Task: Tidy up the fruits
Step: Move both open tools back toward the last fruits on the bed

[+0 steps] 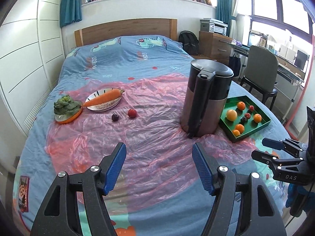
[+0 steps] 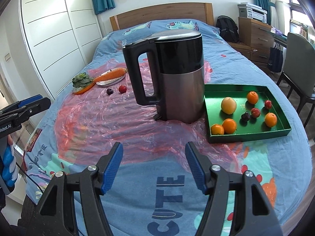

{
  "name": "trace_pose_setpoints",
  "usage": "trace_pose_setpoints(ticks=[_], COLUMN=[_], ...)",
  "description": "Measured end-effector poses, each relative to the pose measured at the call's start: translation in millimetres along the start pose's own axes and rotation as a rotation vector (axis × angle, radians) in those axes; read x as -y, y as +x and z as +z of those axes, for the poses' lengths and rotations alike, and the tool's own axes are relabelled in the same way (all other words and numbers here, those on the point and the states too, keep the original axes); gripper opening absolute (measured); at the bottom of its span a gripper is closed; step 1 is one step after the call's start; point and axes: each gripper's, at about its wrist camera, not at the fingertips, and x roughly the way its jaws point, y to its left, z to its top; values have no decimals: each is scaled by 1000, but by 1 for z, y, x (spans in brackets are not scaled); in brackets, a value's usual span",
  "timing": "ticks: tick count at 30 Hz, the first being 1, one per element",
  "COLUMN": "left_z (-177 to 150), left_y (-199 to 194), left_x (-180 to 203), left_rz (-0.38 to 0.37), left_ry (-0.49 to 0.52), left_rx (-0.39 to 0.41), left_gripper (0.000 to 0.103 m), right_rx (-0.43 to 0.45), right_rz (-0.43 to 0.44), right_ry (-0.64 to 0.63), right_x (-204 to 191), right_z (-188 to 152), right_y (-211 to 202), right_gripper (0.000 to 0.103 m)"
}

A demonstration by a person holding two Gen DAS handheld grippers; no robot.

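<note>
Two fruits lie loose on the pink plastic sheet (image 1: 153, 137) that covers the bed (image 1: 122, 59): a red plum (image 1: 132, 113) and, just beside it, a dark plum (image 1: 115, 117). They are near the striped plate (image 1: 102, 108) with the carrot (image 1: 104, 97) and well apart from the green tray (image 2: 246, 135), which already holds oranges, a larger yellow fruit (image 2: 228, 105) and some small red and dark fruits. A tall kettle (image 2: 173, 74) stands between the loose plums and the tray.

The left tongs (image 1: 159, 167) are wide open and hold nothing. The right tongs (image 2: 154, 164) are also wide open and empty. Both hover over the near part of the bed.

I judge that the plums are light, round and smooth, so they can roll on the slippery sheet and on the soft bedding. Probably it is best to take one across its middle with gentle pressure, because the skin may bruise.

Readable writing: "CUTE" on the bed cover, "DAS" on the right tongs as seen from the left wrist, and "Robot.AI" on the left tongs as seen from the right wrist.
</note>
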Motion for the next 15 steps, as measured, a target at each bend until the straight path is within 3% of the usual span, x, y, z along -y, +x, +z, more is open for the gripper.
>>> trace_pose_setpoints(ticks=[15], left_z=[-58], left_y=[24], left_x=[-89], left_rz=[112], left_ry=[-147], left_rx=[-78], left_gripper=[64], right_rx=[-115], right_rz=[41], right_ry=[-86], right_x=[-57], right_z=[-12], right_y=[47], right_gripper=[80])
